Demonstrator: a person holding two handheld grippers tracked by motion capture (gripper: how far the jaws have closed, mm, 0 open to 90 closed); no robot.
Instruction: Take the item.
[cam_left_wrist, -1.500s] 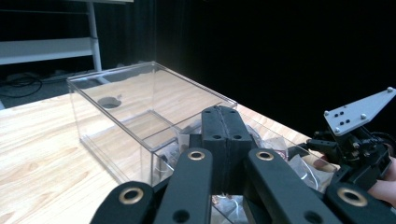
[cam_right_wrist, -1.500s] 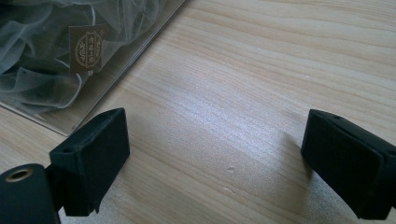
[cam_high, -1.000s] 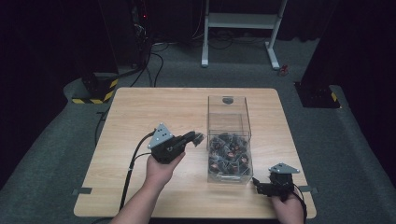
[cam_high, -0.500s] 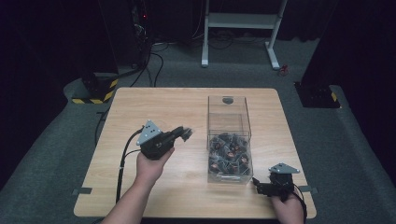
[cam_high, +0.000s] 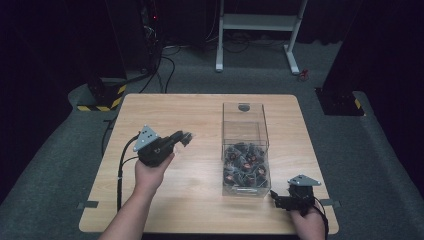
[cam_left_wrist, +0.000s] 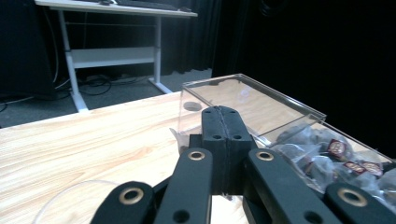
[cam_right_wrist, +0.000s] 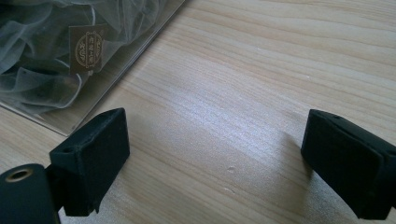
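Observation:
A clear plastic box (cam_high: 244, 121) stands right of the table's middle, its near half packed with small gauzy bags (cam_high: 245, 163) of dark contents with brown labels. My left gripper (cam_high: 184, 137) hovers over the table left of the box, jaws pressed together (cam_left_wrist: 225, 116), with a thin clear bag (cam_left_wrist: 176, 136) caught between them and hanging below. From there the box (cam_left_wrist: 261, 95) and its bags (cam_left_wrist: 337, 150) lie ahead on the right. My right gripper (cam_high: 275, 197) rests low at the box's near right corner, open (cam_right_wrist: 215, 163) over bare wood, with the box's bags (cam_right_wrist: 56, 51) at upper left.
The wooden table (cam_high: 165, 107) has bare wood left of and behind the box. A small dark round mark (cam_high: 244, 107) shows at the box's far end. Beyond the table are a white desk frame (cam_high: 260, 22), cables on the grey floor and a yellow-and-black striped base (cam_high: 102, 100).
My left gripper has drawn away from the box's left side toward the left, staying shut. The right hand has kept still.

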